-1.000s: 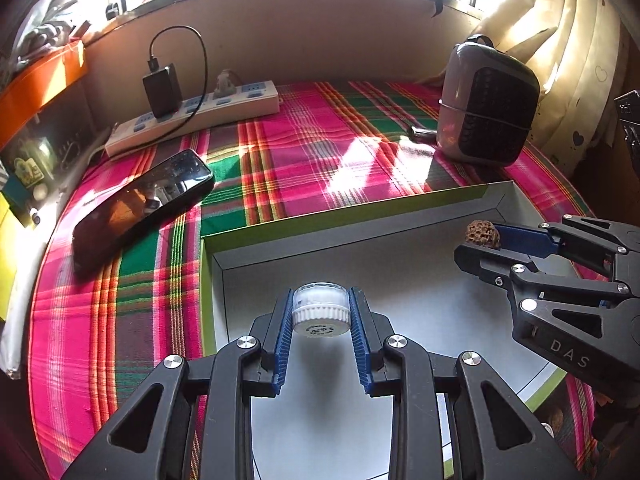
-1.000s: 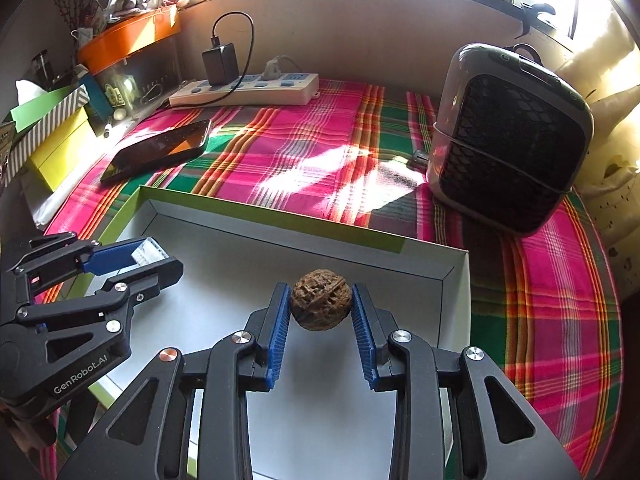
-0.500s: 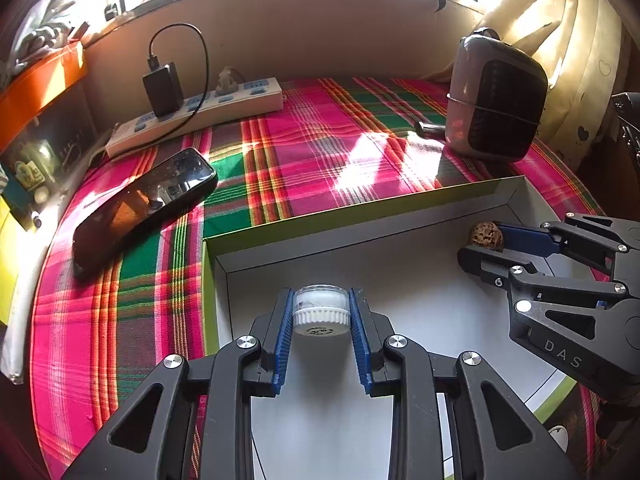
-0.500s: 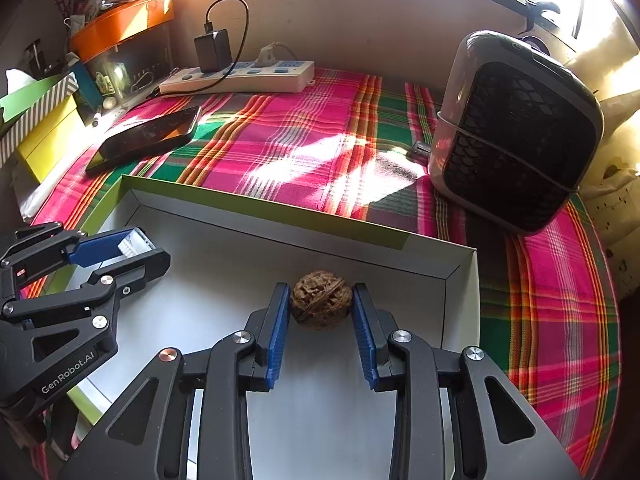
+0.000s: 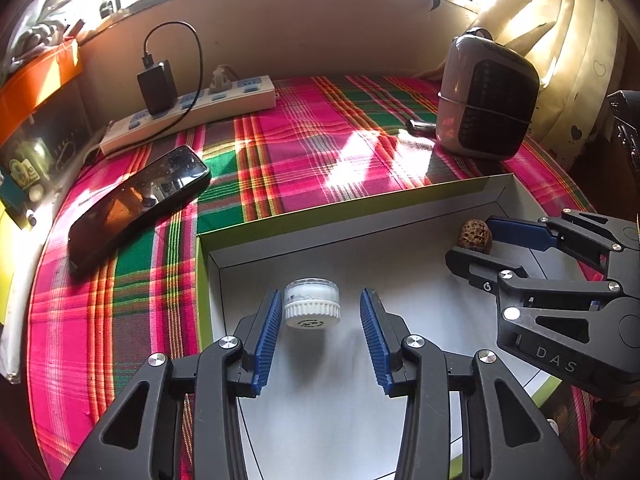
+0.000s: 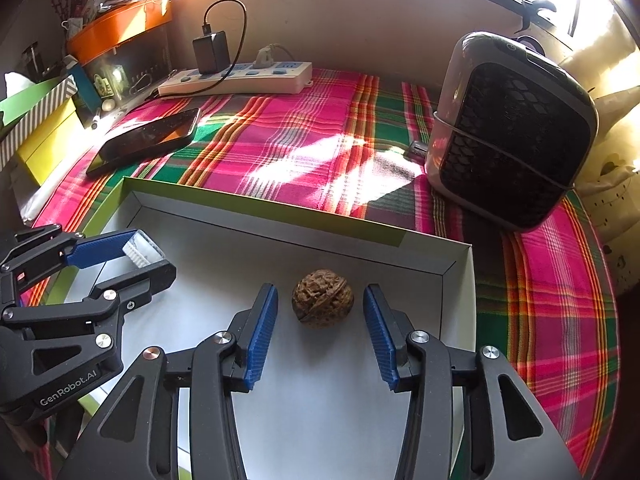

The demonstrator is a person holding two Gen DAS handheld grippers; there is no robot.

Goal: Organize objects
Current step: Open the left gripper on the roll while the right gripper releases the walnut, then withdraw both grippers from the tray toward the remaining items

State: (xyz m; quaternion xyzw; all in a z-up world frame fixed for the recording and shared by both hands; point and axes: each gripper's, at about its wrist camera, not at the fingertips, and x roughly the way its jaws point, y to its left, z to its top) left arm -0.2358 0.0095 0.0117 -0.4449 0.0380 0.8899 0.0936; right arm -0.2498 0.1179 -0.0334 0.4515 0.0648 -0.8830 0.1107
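Observation:
A shallow box (image 5: 320, 216) with a white floor and green rim lies on the plaid cloth; it also shows in the right wrist view (image 6: 260, 210). My left gripper (image 5: 318, 320) is open over its left part. A small white jar (image 5: 312, 303) lies between the pads, close to the left pad. My right gripper (image 6: 320, 316) is open over the box's right corner, with a brown walnut (image 6: 322, 303) resting on the floor between the pads, touching neither. The walnut (image 5: 475, 237) and right gripper (image 5: 480, 242) also show in the left wrist view.
A black phone (image 5: 136, 200) lies left of the box. A white power strip (image 5: 192, 114) with a black charger (image 5: 157, 87) runs along the back wall. A small heater (image 6: 508, 128) stands at the back right. Boxes and an orange tray (image 6: 120, 24) crowd the left edge.
Both grippers have opened. The jar and the walnut, held a moment ago, now sit released on the box floor.

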